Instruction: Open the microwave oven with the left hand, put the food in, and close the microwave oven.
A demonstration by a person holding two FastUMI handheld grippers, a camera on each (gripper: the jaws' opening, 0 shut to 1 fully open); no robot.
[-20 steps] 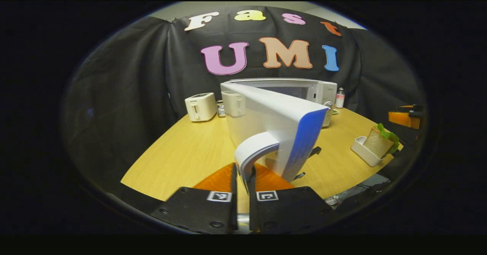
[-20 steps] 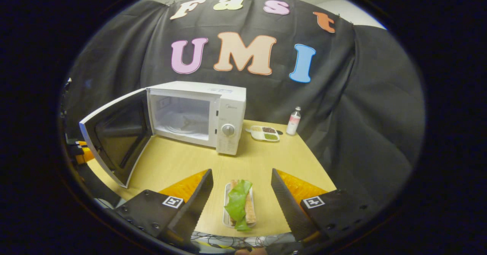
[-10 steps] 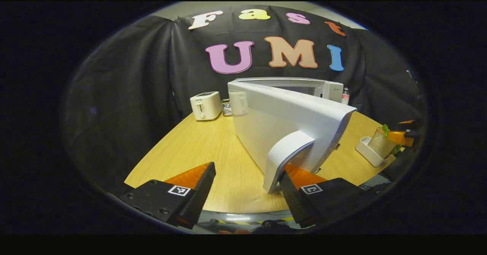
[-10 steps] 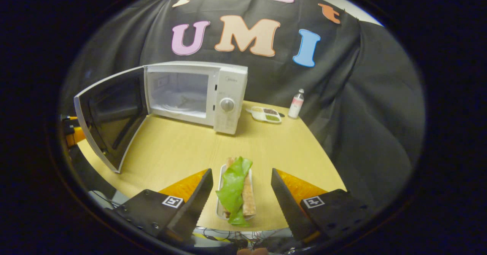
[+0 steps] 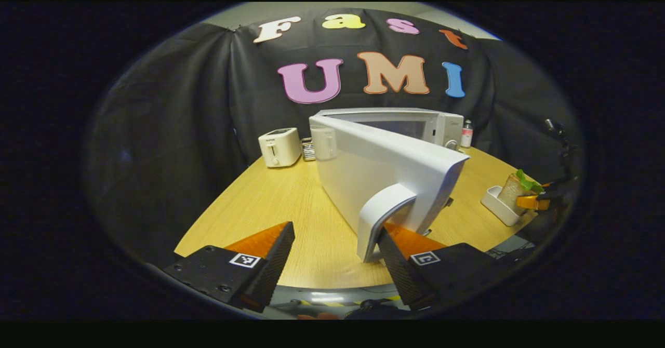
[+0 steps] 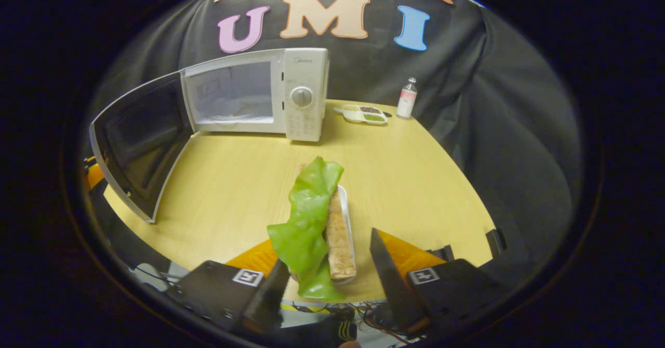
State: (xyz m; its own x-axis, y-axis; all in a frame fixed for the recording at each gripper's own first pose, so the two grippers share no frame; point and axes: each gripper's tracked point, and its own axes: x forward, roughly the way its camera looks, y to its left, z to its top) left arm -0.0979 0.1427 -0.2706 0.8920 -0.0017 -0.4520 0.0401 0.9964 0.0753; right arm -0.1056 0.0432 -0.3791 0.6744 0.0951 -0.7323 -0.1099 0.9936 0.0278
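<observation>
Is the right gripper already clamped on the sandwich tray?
No, the right gripper stands open, its jaws spread to either side of the sandwich tray with a gap showing on the right.

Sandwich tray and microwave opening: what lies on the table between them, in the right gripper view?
Nothing: in the right gripper view, bare wooden table runs from the sandwich tray to the open microwave.

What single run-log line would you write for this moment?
door: microwave door open | left tool: open, beside door handle | right tool: open, straddling sandwich tray | food: not yet inside
</observation>
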